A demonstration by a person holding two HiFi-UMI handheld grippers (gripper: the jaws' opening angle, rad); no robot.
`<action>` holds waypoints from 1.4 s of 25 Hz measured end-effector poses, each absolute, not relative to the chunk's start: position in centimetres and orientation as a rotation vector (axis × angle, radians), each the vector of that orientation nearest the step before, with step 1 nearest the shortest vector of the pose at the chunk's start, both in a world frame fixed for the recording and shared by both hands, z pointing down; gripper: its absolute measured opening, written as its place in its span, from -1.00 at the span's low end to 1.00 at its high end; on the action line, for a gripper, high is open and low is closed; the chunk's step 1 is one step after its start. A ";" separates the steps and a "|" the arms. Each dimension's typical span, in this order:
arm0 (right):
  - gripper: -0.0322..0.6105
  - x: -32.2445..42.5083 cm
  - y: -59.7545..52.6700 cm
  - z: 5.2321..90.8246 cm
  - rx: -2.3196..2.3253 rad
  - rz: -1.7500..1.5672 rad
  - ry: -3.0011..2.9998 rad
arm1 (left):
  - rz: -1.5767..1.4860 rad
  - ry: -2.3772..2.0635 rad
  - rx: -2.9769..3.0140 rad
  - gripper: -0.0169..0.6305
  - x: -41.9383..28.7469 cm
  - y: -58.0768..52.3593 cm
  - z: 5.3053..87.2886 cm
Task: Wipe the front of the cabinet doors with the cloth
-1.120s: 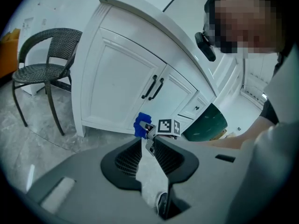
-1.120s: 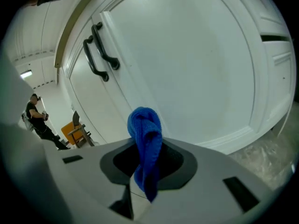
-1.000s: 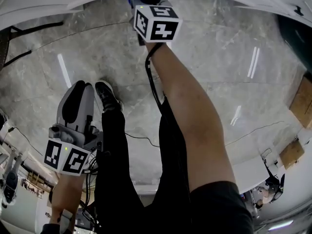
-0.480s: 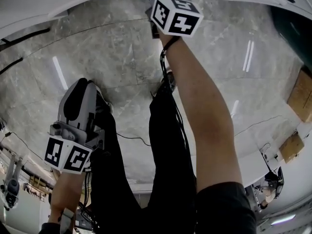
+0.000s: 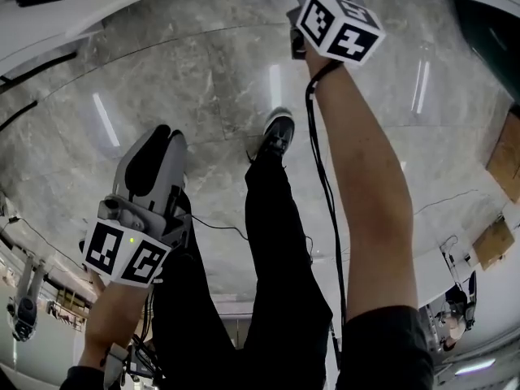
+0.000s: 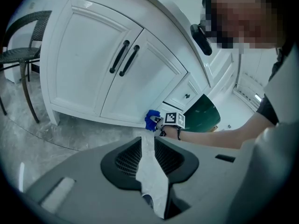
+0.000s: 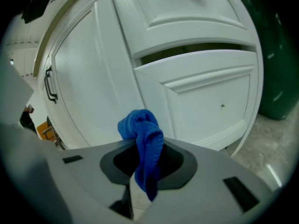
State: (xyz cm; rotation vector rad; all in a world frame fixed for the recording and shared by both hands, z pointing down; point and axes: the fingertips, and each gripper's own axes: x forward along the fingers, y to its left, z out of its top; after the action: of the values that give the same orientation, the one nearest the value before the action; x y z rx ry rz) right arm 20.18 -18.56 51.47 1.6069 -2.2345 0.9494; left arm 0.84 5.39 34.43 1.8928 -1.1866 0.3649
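While the right gripper is clamped on the blue cloth, bunched past its jaw tips, the white cabinet door lies straight ahead, low near the floor; contact unclear. Left gripper closed, empty, well back.

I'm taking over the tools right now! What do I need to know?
Right tool: shut on the blue cloth, low down and close to the white cabinet doors.
Left tool: shut, holding nothing, back from the cabinet.
Done: can't tell how much has been wiped.
Left: rub the cloth over the door fronts, including the pair with black handles.
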 end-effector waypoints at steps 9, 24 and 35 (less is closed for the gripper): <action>-0.65 21.5 -16.2 52.6 1.764 1.106 -2.103 | 0.380 -1.207 1.882 -0.68 -1.3 4.8 35.0; -0.65 -2.5 -13.7 52.8 1.333 1.053 -2.315 | 0.618 -1.313 1.932 -0.68 -12.5 1.0 41.9; -0.65 -0.8 -16.2 55.6 1.198 0.876 -2.292 | 0.505 -1.351 1.671 -0.68 -13.1 -2.0 46.6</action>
State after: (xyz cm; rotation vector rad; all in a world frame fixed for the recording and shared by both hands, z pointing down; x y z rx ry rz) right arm -0.82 -16.19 55.62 1.1982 -2.2919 0.8758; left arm -13.05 -2.02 46.62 1.6714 -1.3514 0.5047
